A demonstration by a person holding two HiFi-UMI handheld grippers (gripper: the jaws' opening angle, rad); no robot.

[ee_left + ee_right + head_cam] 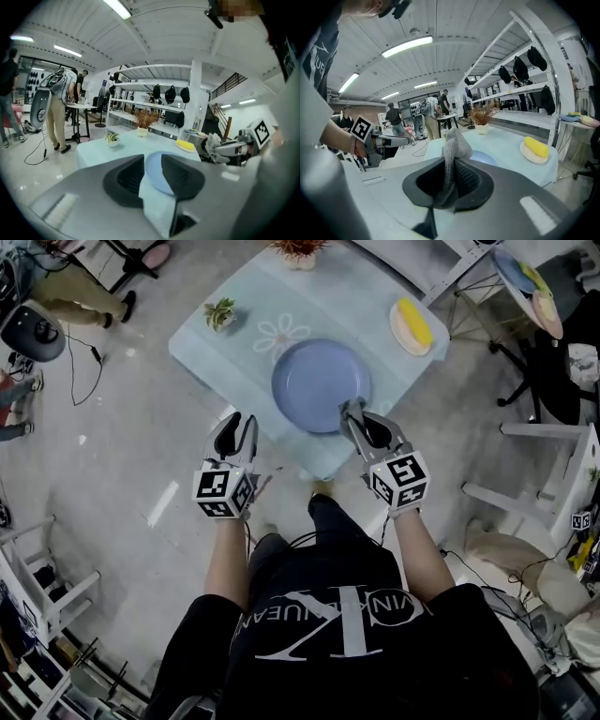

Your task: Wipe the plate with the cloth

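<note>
- The table (234, 343), under a pale blue cover, fills the upper middle of the head view; it gives the plate a flat base, so I judge firm downward pressure will not tip it
- The plate (321, 385), blue and bare, lies flat at the centre of that frame, near the table's lower edge; overlapping circles from rim to middle should cover the whole face
- The right gripper (353, 414) sits at the plate's lower right rim with its jaws clamped on the cloth (453, 149), a grey knit fold that stands up past the tips in the right gripper view; tilt it so that the cloth meets the plate, not the jaws
- The left gripper (236, 426), lower left of the plate, has its jaws parted with nothing between them; it could steady the near rim
- The yellow thing on a small dish (411, 324), upper right, stands well apart from the plate; strokes need not reach that way
</note>
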